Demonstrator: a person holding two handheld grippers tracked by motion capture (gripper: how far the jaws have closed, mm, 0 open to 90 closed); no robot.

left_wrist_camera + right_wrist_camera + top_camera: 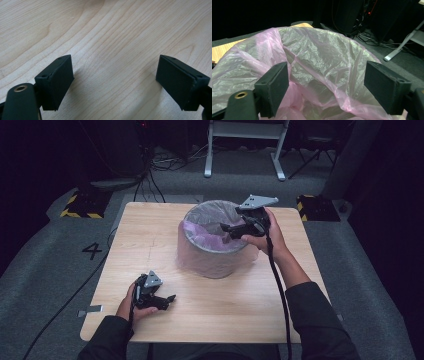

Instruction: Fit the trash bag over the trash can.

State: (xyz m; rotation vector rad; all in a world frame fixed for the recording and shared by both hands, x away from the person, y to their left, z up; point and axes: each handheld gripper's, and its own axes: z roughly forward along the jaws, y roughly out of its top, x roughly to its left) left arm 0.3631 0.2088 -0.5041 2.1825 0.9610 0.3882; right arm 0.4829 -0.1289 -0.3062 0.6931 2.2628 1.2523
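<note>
Right gripper view has the right hand-held gripper [325, 82] spread wide over the bin liner [317, 60], so closing at 12 o'clock could snag and tear that thin plastic, while the left hand-held gripper [115, 82] sits spread on the table [112, 30].

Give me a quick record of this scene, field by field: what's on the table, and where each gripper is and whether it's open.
table: wooden, bare apart from the bin
bin: round, mid-table, lined with a pink bag
left gripper: open, low over bare wood at the near left
right gripper: open, over the bin's mouth, holding nothing
</note>
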